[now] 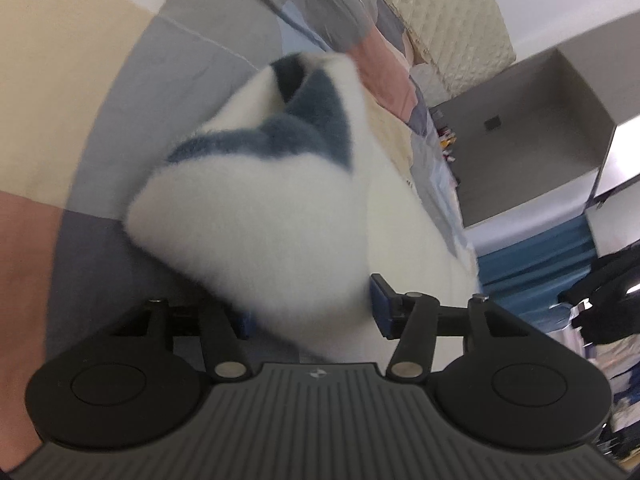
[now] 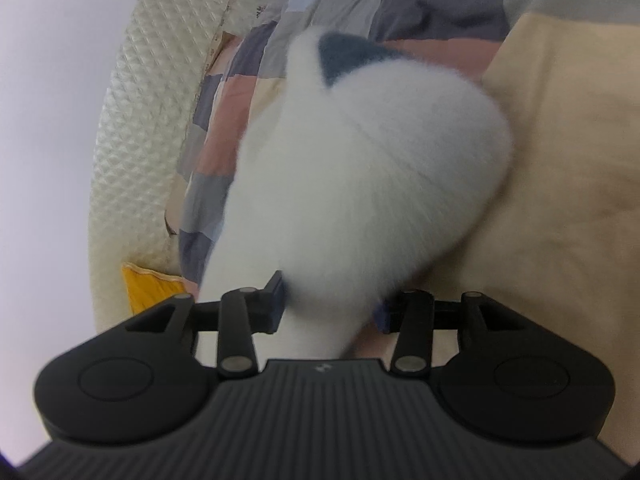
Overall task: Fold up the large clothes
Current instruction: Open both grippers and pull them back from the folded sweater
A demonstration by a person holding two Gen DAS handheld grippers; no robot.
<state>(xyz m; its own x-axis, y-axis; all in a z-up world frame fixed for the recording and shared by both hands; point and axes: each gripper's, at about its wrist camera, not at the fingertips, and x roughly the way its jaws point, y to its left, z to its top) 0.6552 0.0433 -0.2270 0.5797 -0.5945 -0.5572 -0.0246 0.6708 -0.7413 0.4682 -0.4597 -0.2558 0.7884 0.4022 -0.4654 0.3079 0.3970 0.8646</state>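
A fluffy white garment with dark blue patches (image 1: 256, 208) hangs bunched in front of my left gripper (image 1: 312, 300). Its fleece fills the gap between the blue pads (image 1: 380, 304), whose jaws stand wide; I see no pinch in the cloth. In the right wrist view the same white garment (image 2: 360, 184) narrows to a strip between the fingers of my right gripper (image 2: 328, 304). There the jaws stand apart, with a slit of background between the cloth and the right-hand pad (image 2: 382, 314). Both bunches are blurred. They hang just above a patchwork bed cover (image 2: 560, 200).
The bed cover (image 1: 208, 20) has beige, grey, pink and blue blocks. A cream quilted headboard (image 2: 132, 120) stands behind it, with a yellow cushion (image 2: 148, 288) at its foot. A grey shelf unit (image 1: 520, 140) over blue drawers (image 1: 532, 256) stands beside the bed.
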